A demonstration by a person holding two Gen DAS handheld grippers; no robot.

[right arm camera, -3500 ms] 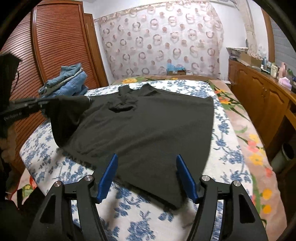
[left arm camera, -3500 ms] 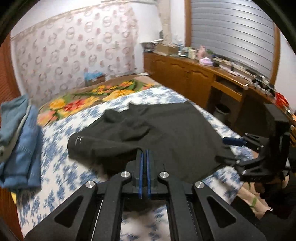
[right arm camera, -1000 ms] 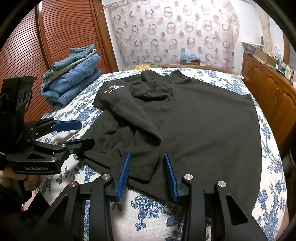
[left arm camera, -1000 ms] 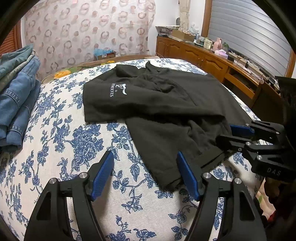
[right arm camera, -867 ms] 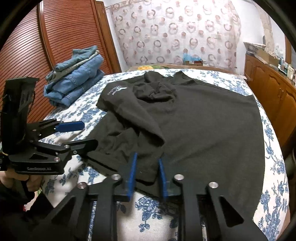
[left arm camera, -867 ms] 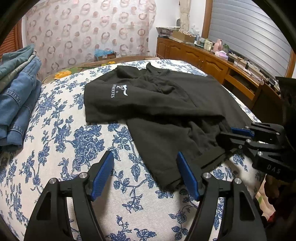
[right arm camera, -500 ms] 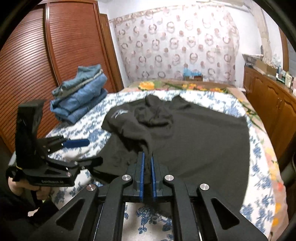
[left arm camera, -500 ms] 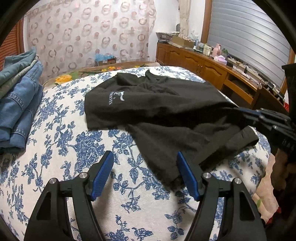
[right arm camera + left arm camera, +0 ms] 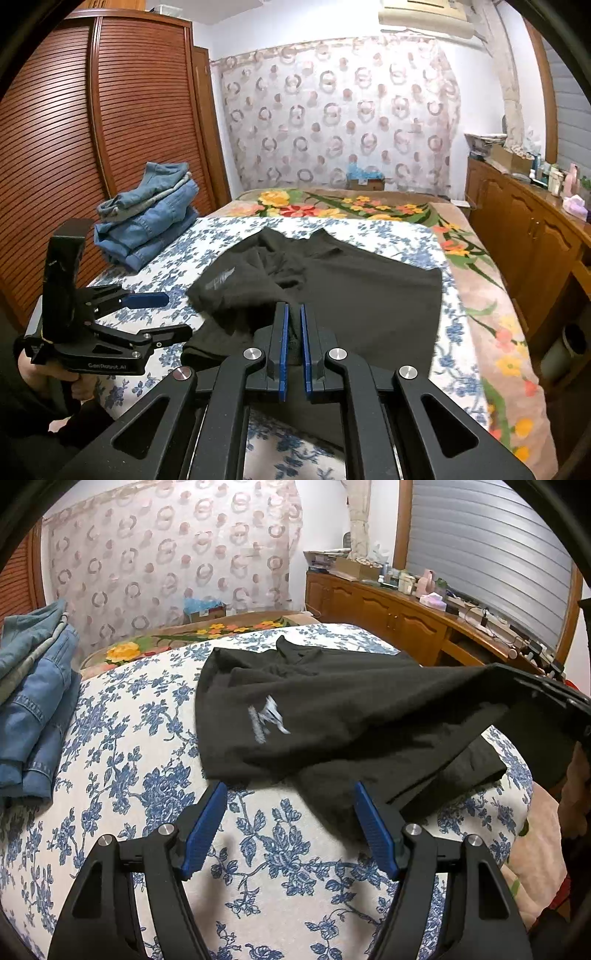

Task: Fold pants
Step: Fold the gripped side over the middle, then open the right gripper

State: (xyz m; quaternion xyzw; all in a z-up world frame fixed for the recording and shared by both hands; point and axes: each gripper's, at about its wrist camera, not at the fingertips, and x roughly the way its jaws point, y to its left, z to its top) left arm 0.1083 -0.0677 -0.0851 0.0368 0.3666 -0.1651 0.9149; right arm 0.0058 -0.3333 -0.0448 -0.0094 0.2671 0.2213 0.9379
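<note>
The right gripper [image 9: 293, 347] is clamped on the near hem of the black garment [image 9: 354, 291], lifting that edge off the bed [image 9: 417, 232] while the rest lies spread across the middle. The left gripper [image 9: 288, 827] hovers with jaws apart over the bed's near edge, gripping nothing. Folded jeans [image 9: 147, 218] sit at the left edge.

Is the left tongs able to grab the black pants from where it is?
Probably yes. The left tongs are open just above the near edge of the black fabric pants on the blue-flowered bedspread, with nothing between. The right tongs already pinch another part.
</note>
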